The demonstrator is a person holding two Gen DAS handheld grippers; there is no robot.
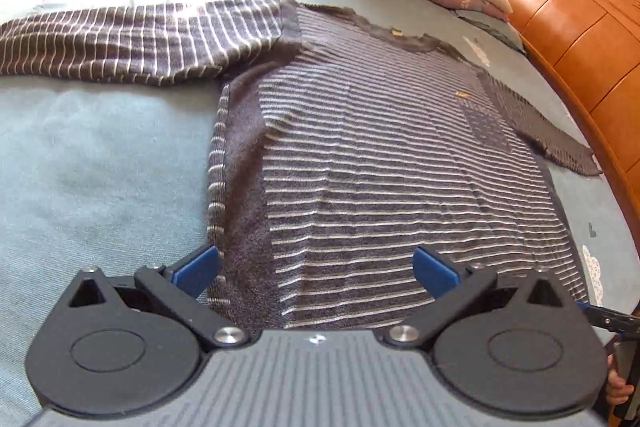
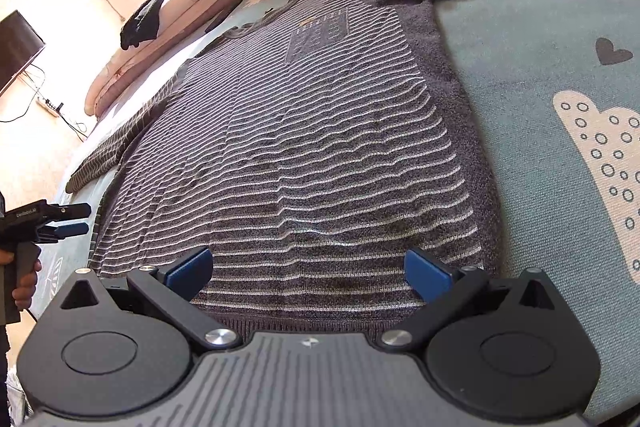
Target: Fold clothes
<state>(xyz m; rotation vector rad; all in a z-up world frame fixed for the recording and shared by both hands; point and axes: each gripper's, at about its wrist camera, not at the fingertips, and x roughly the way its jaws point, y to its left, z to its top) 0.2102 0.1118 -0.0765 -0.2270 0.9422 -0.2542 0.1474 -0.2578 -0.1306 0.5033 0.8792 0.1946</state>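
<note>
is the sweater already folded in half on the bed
No, the sweater lies spread flat on the bed with both sleeves stretched out to the sides.

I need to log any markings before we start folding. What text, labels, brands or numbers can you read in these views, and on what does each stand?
Left gripper body: small white lettering, too small to read.
Striped sweater chest patch: large block characters, too distorted to read.
Small orange tags at the sweater's neck and chest: no legible text.
Right gripper: a small white mark, no words.
</note>
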